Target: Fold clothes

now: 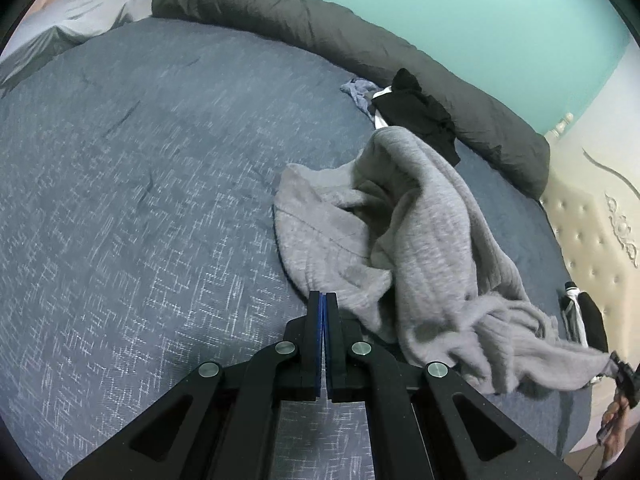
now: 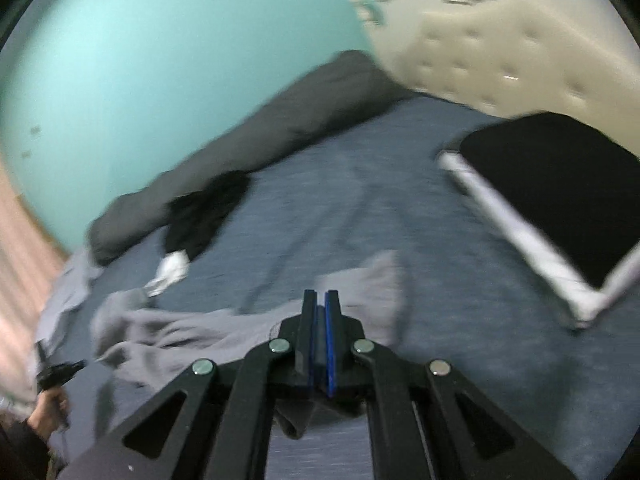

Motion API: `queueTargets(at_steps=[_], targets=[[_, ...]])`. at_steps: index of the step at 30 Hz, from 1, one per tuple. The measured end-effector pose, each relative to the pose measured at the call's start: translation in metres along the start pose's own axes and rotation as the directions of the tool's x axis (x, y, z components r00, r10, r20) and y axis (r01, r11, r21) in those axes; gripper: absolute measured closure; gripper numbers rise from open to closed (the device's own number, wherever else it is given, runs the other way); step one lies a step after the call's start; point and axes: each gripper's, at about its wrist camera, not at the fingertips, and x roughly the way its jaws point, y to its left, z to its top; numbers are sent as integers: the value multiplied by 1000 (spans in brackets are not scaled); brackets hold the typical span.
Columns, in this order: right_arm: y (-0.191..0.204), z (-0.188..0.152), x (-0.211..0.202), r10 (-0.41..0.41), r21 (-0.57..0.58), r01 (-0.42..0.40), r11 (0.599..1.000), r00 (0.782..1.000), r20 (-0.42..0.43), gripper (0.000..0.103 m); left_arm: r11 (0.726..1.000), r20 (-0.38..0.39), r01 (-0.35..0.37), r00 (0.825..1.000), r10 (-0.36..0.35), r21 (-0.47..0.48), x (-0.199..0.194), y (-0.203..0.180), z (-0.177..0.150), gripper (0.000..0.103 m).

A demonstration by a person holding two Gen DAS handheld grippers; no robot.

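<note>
Grey knit sweater (image 1: 416,248) lies crumpled on blue bed (image 1: 140,200). Right gripper (image 2: 321,300) pinches its edge, likely to spread it; left gripper (image 1: 322,300) closed, apparently empty.

My left gripper (image 1: 322,300) hangs over the bed (image 1: 140,200), its tips at the near edge of the sweater (image 1: 400,232) sprawled on the cover to my right. Behind the sweater lies a heap of clothes (image 1: 416,116), against the rolled duvet (image 1: 320,36) along the wall. Through my right gripper (image 2: 321,300), a folded garment (image 2: 560,184) sits far right by the headboard (image 2: 500,52).
</note>
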Motion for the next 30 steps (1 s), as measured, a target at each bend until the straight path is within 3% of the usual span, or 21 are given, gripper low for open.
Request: queueTargets(at_steps=[5, 8, 11, 15, 19, 24, 28, 30], targets=[[-23, -7, 20, -80, -34, 78, 996, 995, -57, 100, 1000, -30, 19, 999, -20, -9, 15, 2, -2, 103], [-21, -15, 40, -78, -57, 73, 996, 992, -100, 99, 1000, -52, 25, 998, -25, -10, 30, 2, -3, 102], [-17, -22, 55, -84, -84, 72, 994, 987, -141, 96, 998, -62, 47, 997, -49, -29, 42, 3, -3, 93], [-10, -22, 58, -144, -111, 129, 985, 980, -135, 87, 996, -54, 71, 996, -73, -50, 55, 3, -1, 67], [9, -18, 50, -108, -136, 94, 986, 989, -102, 74, 992, -43, 97, 994, -100, -75, 65, 6, 5, 62], [71, -32, 68, 47, -254, -99, 962, 978, -202, 62, 991, -51, 113, 992, -117, -76, 78, 3, 5, 62], [127, -54, 86, 154, -353, -264, 898, 938, -310, 52, 992, -59, 102, 993, -107, -78, 85, -1, 4, 65], [155, -66, 96, 193, -391, -341, 855, 909, -370, 51, 994, -52, 92, 994, -95, -67, 83, -3, 4, 76]])
